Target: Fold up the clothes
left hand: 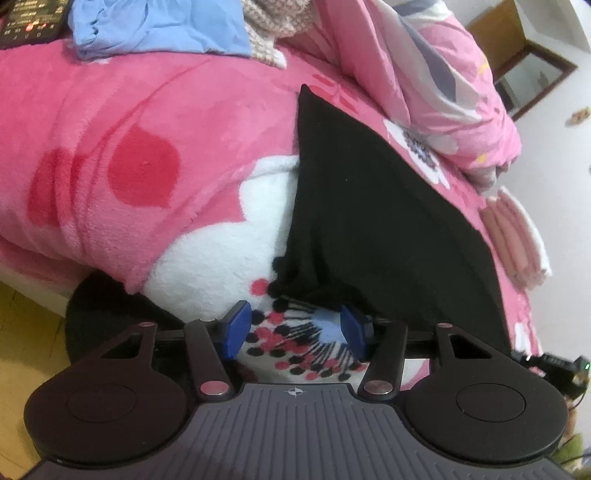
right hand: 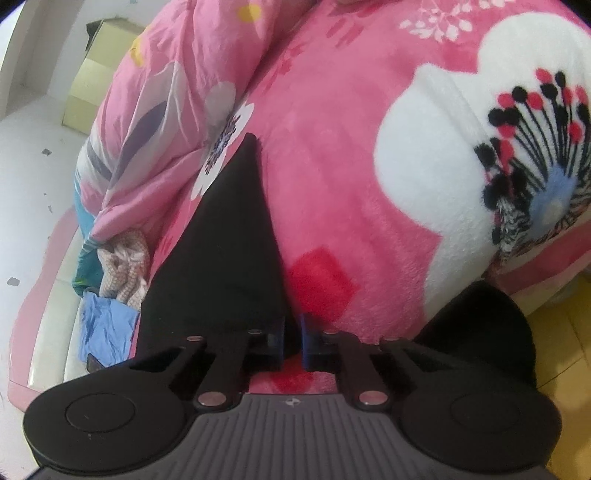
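Observation:
A black garment (left hand: 369,221) lies spread on the pink flowered fleece blanket (left hand: 147,110) of a bed. Its near hem bunches just above my left gripper (left hand: 295,328), whose blue pads (left hand: 238,328) stand open over the blanket's flower print, with no cloth between them; the right pad touches the hem's underside. In the right wrist view the black garment (right hand: 229,251) runs as a long wedge down to my right gripper (right hand: 293,339). Those jaws are shut, with only a narrow dark gap, pinching the garment's near edge.
A blue garment (left hand: 159,26), a knitted piece (left hand: 273,22) and a dark phone (left hand: 29,22) lie at the far side. A rumpled pink quilt (left hand: 424,81) and folded pink cloths (left hand: 517,240) border the black garment. A black rounded object (right hand: 491,325) sits by the bed's edge above yellow floor (right hand: 565,332).

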Demonstrator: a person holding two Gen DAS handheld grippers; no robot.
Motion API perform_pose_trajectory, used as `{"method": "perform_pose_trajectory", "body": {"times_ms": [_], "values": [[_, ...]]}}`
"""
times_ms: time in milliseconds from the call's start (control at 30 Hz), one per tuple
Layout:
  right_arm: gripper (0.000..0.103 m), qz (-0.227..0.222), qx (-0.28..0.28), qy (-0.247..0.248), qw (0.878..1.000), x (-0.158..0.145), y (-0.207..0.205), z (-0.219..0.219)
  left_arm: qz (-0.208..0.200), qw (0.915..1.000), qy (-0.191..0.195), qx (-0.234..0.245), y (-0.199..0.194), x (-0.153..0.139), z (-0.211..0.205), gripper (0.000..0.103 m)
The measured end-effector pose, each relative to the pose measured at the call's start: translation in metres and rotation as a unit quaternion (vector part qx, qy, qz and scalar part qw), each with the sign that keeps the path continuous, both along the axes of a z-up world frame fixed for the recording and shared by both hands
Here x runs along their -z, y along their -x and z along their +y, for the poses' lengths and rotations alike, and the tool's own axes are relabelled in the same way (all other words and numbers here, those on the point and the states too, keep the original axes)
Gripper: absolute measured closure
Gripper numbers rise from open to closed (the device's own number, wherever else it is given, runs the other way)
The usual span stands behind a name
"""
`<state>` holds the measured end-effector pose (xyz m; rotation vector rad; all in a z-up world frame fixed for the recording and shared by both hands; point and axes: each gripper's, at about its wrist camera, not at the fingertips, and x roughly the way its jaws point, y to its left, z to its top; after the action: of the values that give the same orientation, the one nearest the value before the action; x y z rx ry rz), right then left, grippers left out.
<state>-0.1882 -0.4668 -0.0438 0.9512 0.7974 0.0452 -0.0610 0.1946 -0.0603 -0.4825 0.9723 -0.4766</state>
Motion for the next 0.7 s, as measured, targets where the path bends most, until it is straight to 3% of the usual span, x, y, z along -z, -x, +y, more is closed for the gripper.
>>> {"method": "perform_pose_trajectory", "body": {"times_ms": [100, 167, 233, 333, 400, 467, 567, 633, 700], "values": [[0.096, 0.0, -0.003, 0.018, 1.0, -0.004, 0.001, 0.002, -0.008, 0.9998, 0.007, -0.018, 0.002, -0.004, 0.001, 0.05], [0.097, 0.001, -0.006, 0.032, 0.999, -0.006, 0.002, 0.004, -0.016, 0.9994, 0.01, -0.028, 0.002, -0.006, 0.0, 0.059], [0.097, -0.003, -0.015, 0.055, 0.998, -0.009, 0.001, 0.009, -0.021, 0.9991, 0.004, -0.036, 0.002, -0.007, 0.0, 0.06], [0.094, 0.015, -0.034, 0.135, 0.99, -0.014, 0.0, 0.02, -0.023, 0.9982, -0.028, -0.048, 0.004, -0.01, 0.003, 0.057], [0.085, 0.019, -0.039, 0.188, 0.981, -0.023, 0.005, 0.023, -0.039, 0.9951, -0.056, -0.071, 0.009, -0.019, 0.01, 0.055], [0.07, 0.019, -0.027, 0.249, 0.968, -0.037, 0.015, 0.026, -0.072, 0.9904, -0.086, -0.08, 0.016, -0.032, 0.012, 0.055], [0.07, -0.033, -0.045, 0.328, 0.943, -0.062, 0.023, 0.04, -0.127, 0.9845, -0.116, -0.038, 0.017, -0.046, -0.008, 0.055], [0.071, -0.091, -0.098, 0.38, 0.915, -0.075, 0.012, 0.067, -0.155, 0.9802, -0.122, 0.012, 0.015, -0.048, -0.031, 0.055], [0.072, -0.143, -0.15, 0.401, 0.892, -0.078, -0.009, 0.093, -0.169, 0.9757, -0.123, 0.066, 0.01, -0.044, -0.06, 0.055]]}}
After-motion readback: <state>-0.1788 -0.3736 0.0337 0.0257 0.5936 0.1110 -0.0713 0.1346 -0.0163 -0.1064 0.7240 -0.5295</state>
